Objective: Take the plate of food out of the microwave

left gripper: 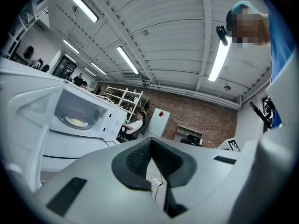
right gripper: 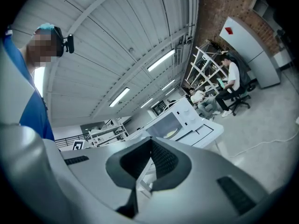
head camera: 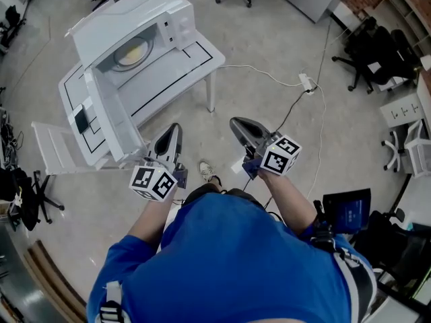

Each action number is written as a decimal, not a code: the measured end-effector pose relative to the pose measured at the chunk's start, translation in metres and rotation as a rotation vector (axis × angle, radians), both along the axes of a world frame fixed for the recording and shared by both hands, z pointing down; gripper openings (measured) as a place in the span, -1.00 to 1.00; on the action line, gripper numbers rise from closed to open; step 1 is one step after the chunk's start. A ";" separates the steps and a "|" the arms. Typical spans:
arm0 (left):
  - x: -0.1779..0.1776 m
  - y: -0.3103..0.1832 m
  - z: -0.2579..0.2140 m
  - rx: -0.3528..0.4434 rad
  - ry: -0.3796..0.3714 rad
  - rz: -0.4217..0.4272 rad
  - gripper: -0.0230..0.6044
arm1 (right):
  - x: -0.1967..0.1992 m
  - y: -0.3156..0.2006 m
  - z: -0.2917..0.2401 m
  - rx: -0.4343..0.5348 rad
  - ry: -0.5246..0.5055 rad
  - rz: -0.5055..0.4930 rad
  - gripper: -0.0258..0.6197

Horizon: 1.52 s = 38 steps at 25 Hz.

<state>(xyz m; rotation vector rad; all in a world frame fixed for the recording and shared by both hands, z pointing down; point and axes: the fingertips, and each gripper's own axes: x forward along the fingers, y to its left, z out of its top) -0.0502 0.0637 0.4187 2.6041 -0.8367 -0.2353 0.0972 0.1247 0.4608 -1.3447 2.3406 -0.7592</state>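
Plate of food [head camera: 131,52] sits inside the microwave [head camera: 151,9], on the floor of its cavity, at the far left of the scene. The microwave stands on a white counter [head camera: 195,59], and its door [head camera: 111,120] hangs wide open toward the near side, so the cavity can be reached.

The left tool [head camera: 175,130] and the right tool [head camera: 237,123] are both held close to the person's body, near and to the right of the counter, well apart from the plate. Each tool has its jaws pressed together with nothing between them; the gripper views show only the floor past the closed pads.

I judge the step in hand to be the approach: the door is already open and the plate is not yet touched. The next move calls for stepping or reaching toward the far left, spreading the jaws of one or both tools, and bringing them level to the plate's rim past the open door. The plate should stay flat as it comes out, or the food may slide.
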 end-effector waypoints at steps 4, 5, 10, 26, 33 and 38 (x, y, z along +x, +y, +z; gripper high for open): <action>0.009 -0.031 -0.001 -0.006 -0.002 -0.013 -0.90 | 0.010 -0.036 -0.002 -0.002 -0.002 -0.004 -0.93; 0.010 -0.039 0.000 -0.009 -0.003 -0.017 -0.90 | 0.011 -0.044 -0.002 -0.002 -0.003 -0.007 -0.93; 0.011 -0.069 0.000 -0.010 0.001 -0.045 -0.90 | 0.008 -0.082 -0.003 0.005 -0.007 -0.036 -0.93; -0.018 -0.131 0.000 -0.020 0.015 -0.304 -0.90 | -0.016 -0.180 -0.002 0.005 0.008 -0.284 -0.93; -0.020 -0.166 -0.001 -0.018 0.011 -0.439 -0.90 | -0.009 -0.234 -0.007 0.015 0.040 -0.401 -0.93; -0.015 -0.185 0.002 -0.019 0.011 -0.509 -0.90 | -0.005 -0.261 -0.006 0.027 0.029 -0.470 -0.93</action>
